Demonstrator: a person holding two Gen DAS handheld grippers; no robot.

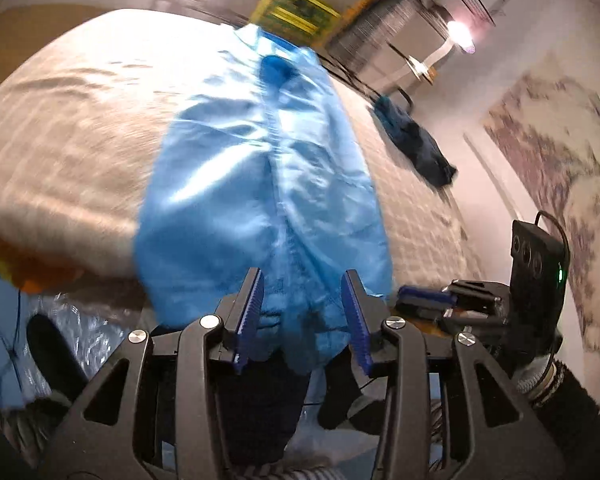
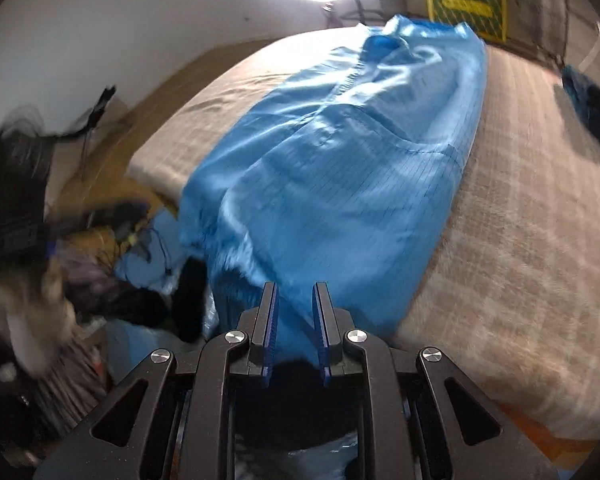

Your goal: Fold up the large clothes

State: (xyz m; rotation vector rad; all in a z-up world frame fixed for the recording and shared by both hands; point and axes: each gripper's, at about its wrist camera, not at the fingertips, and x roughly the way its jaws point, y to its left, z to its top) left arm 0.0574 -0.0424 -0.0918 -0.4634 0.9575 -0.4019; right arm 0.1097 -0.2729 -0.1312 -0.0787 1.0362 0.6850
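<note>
Blue garment (image 1: 260, 168) is lying lengthwise on the bed (image 1: 60, 128), hem overhanging. Left gripper (image 1: 304, 312) is standing released; right gripper (image 2: 296, 324) is pinching the hem. Fabric is looking thin, slippery (take hold at hem corners).

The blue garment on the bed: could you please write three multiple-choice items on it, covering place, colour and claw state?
1. Where does the garment lie?
A. on the bed
B. on a chair
C. on a hanger

2. What colour is it?
A. red
B. light blue
C. white

3. How is the right claw?
A. wide open and empty
B. out of view
C. shut on the garment's hem

Answers: 1 A, it lies along the mattress; 2 B, shiny light blue in both views; 3 C, the hem sits pinched between its blue pads.
</note>
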